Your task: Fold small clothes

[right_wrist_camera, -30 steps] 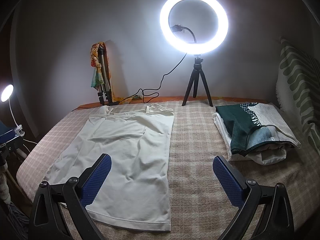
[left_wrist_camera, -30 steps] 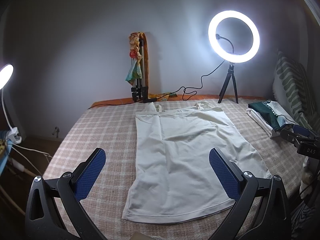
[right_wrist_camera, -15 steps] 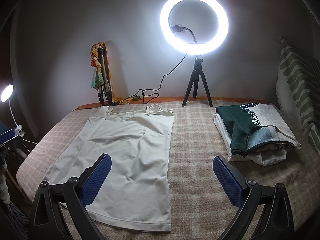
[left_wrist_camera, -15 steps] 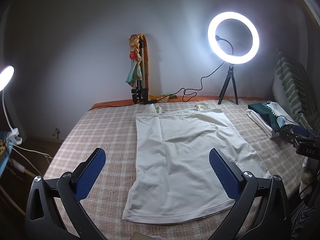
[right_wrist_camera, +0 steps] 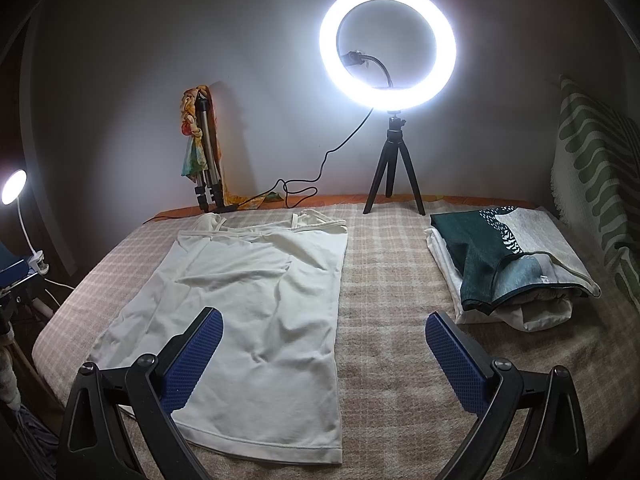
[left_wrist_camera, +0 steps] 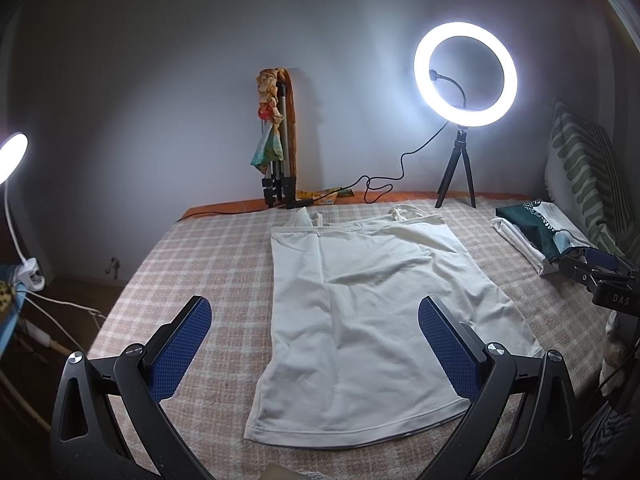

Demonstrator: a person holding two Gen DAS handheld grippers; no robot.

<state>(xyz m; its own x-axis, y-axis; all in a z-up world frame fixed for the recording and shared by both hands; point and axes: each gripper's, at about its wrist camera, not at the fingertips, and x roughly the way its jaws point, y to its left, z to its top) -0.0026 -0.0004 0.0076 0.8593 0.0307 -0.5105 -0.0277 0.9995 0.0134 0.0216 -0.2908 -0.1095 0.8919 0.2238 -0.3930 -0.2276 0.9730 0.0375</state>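
White top lies flat and unfolded on the checked blanket, straps toward the wall, hem toward the cameras. Some shallow creases across the middle; near hem edge lies straight. In the right wrist view the same top sits left of centre, with bare blanket between it and the pile of clothes.

Left gripper: jaws spread wide, nothing between the blue pads. It hangs above the near end of the top; left pad is over blanket, right pad over the top's right part. No contact with the cloth visible.

Right gripper: jaws likewise spread wide, holding nothing. Left pad sits over the lower part of the top, right pad over bare blanket. The top's right edge runs between the two pads. No contact visible.

Pile of clothes: dark green and pale patterned piece on top of white ones, at the right side of the bed, well apart from the white top. A striped pillow stands just behind it.

Ring light on a small tripod stands at the far edge of the bed, lit, cable running left toward a folded tripod leaning on the wall. A second small lamp glows at far left.

Part of the right gripper's body shows at the right edge of the left wrist view.
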